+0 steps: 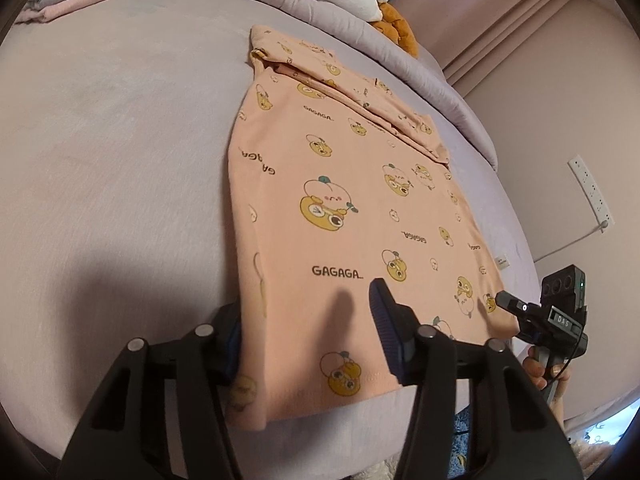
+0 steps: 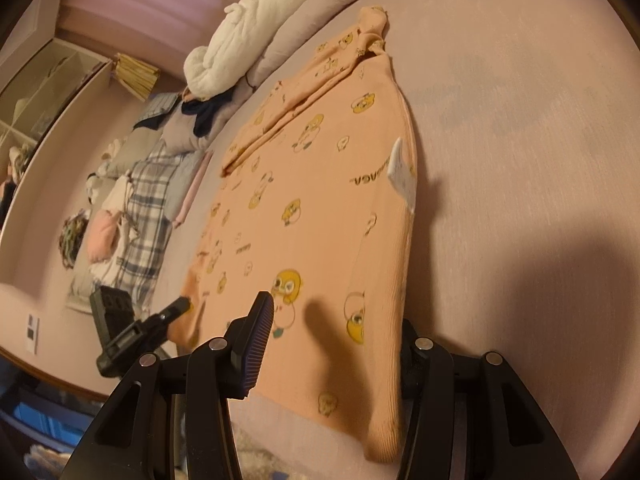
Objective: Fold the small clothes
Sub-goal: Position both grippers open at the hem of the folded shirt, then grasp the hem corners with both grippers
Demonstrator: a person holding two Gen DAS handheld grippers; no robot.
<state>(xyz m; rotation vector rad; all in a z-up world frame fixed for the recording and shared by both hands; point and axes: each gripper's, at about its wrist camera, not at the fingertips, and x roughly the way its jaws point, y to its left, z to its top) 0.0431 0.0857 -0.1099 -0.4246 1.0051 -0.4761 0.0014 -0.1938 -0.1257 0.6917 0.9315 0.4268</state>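
A peach child's top (image 1: 340, 216) printed with yellow cartoon ducks and "GAGAGA" lies flat on the bed, its sleeves folded in across the far end. My left gripper (image 1: 308, 332) is open, its fingers straddling the near left corner of the hem. In the right wrist view the same top (image 2: 316, 216) shows a white label at its right edge. My right gripper (image 2: 336, 344) is open, straddling the near right corner of the hem. Each gripper shows in the other's view: the right one (image 1: 516, 312), the left one (image 2: 172, 312).
The pale lilac bedsheet (image 1: 120, 160) spreads wide to the left. A rolled quilt, a white blanket (image 2: 240, 28) and an orange plush (image 1: 396, 28) line the far edge. Piled clothes (image 2: 136, 200) lie beyond. A wall socket strip (image 1: 592, 192) is at the right.
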